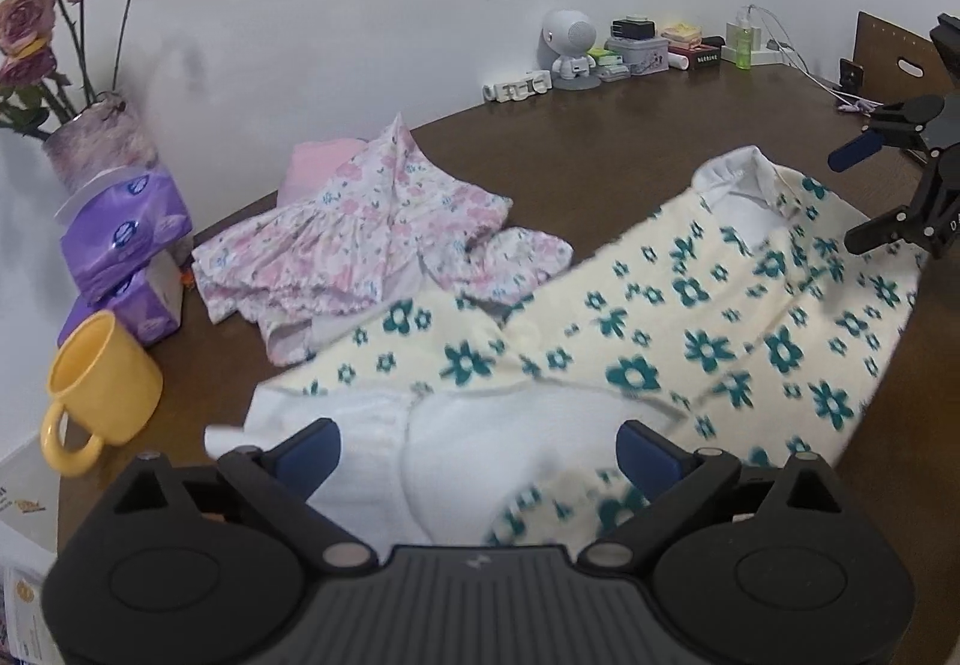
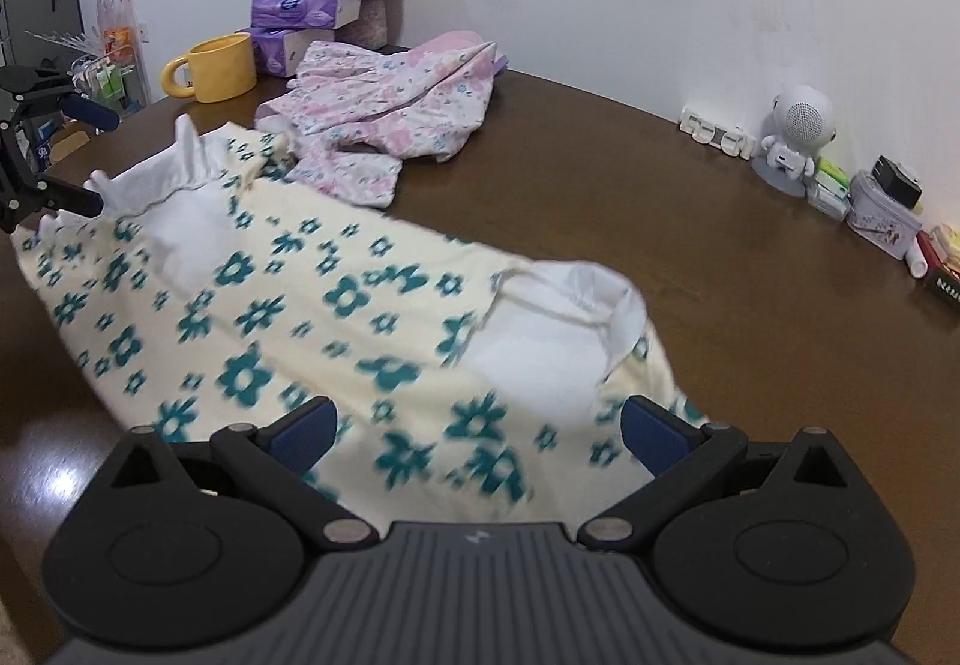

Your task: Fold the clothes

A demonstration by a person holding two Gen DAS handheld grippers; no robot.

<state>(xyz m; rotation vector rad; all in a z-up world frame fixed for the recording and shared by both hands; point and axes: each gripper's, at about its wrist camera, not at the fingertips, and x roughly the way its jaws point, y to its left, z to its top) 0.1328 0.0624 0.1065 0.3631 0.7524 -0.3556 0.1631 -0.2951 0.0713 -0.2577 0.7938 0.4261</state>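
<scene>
A cream garment with teal flowers and white lining lies spread on the brown table; it also shows in the right wrist view. My left gripper is open, its fingers above the garment's white-cuffed end, holding nothing. My right gripper is open over the other end, near a white cuff. Each gripper shows in the other's view, open: the right one and the left one. A pink floral garment lies crumpled behind, also in the right wrist view.
A yellow mug, purple tissue packs and a vase of dried flowers stand at the table's left end. A small white robot figure, tins and bottles line the wall. The brown table stretches between.
</scene>
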